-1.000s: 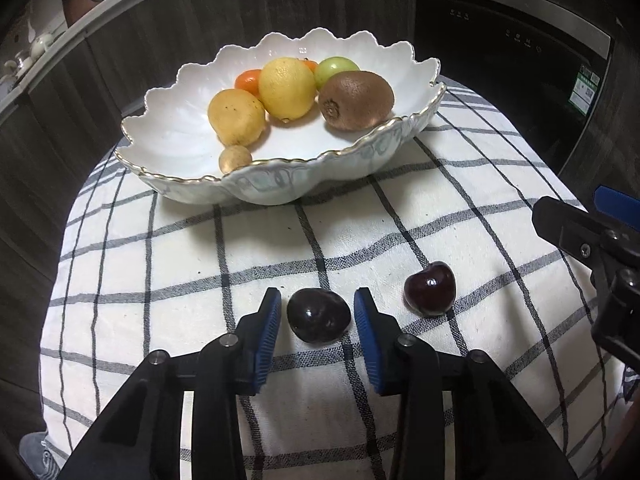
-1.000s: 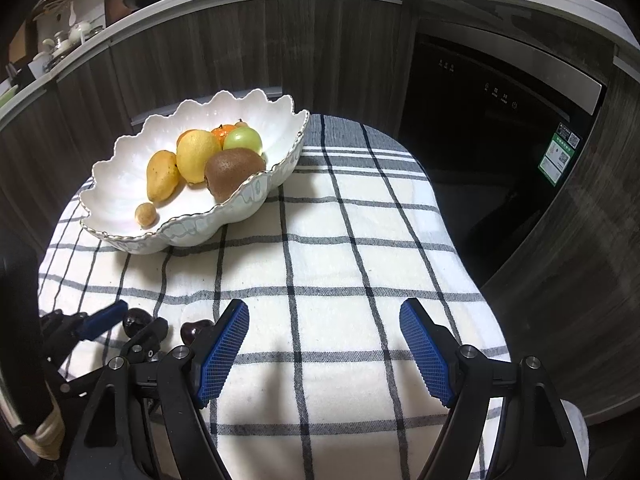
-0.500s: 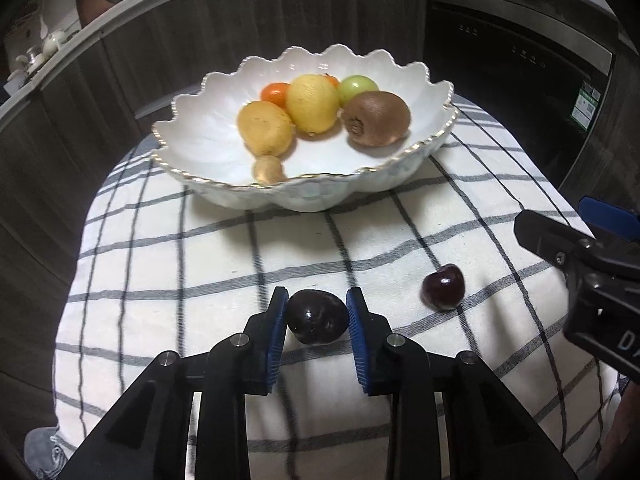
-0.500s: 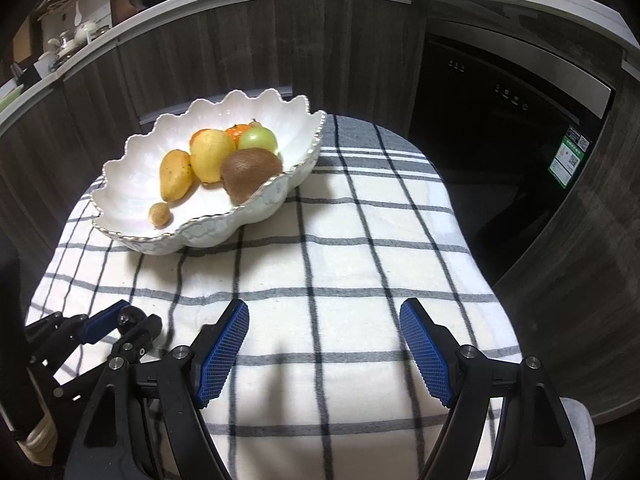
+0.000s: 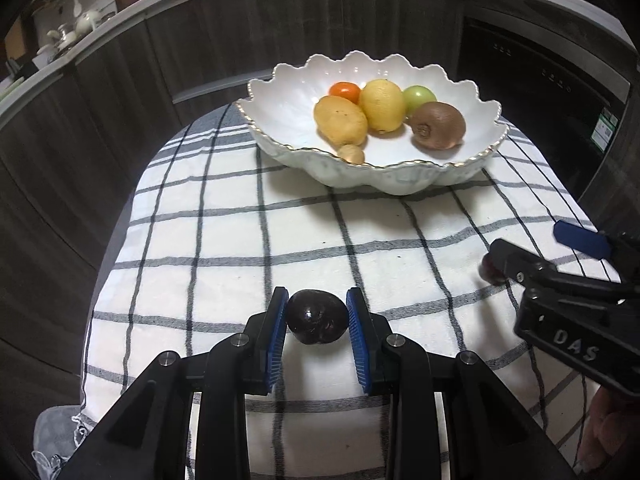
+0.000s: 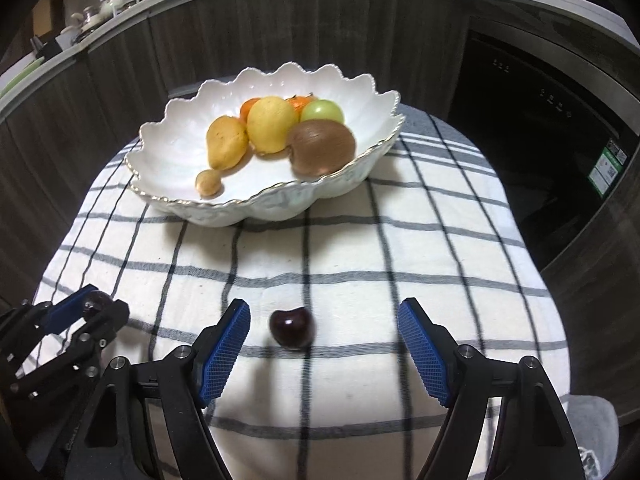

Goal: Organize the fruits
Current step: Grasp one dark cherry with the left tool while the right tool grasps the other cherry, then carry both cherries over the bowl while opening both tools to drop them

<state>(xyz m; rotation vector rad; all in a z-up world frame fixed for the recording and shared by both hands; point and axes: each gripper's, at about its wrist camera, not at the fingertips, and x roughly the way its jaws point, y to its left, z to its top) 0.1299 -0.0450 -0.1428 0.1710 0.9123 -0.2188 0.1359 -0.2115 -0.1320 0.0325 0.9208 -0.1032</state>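
My left gripper (image 5: 317,318) is shut on a dark purple fruit (image 5: 317,317), held between its blue pads just above the checked cloth (image 5: 360,248). It also shows in the right wrist view (image 6: 97,302). My right gripper (image 6: 324,340) is open, with a dark red cherry (image 6: 291,327) on the cloth between its fingers, nearer the left one. A white scalloped bowl (image 5: 280,120) at the far side holds a kiwi (image 5: 438,125), a lemon (image 5: 381,106), a yellow pear (image 5: 340,121), a green fruit, an orange fruit and a small brown one.
The cloth covers a small round table with drop-offs on all sides. Dark wood cabinets (image 6: 280,32) curve behind it and a black appliance (image 6: 532,128) stands at the right. The right gripper shows at the right edge of the left wrist view (image 5: 568,280).
My left gripper closed on the dark purple fruit and drew back from the bowl. My right gripper moved left, so the cherry now lies between its open fingers.
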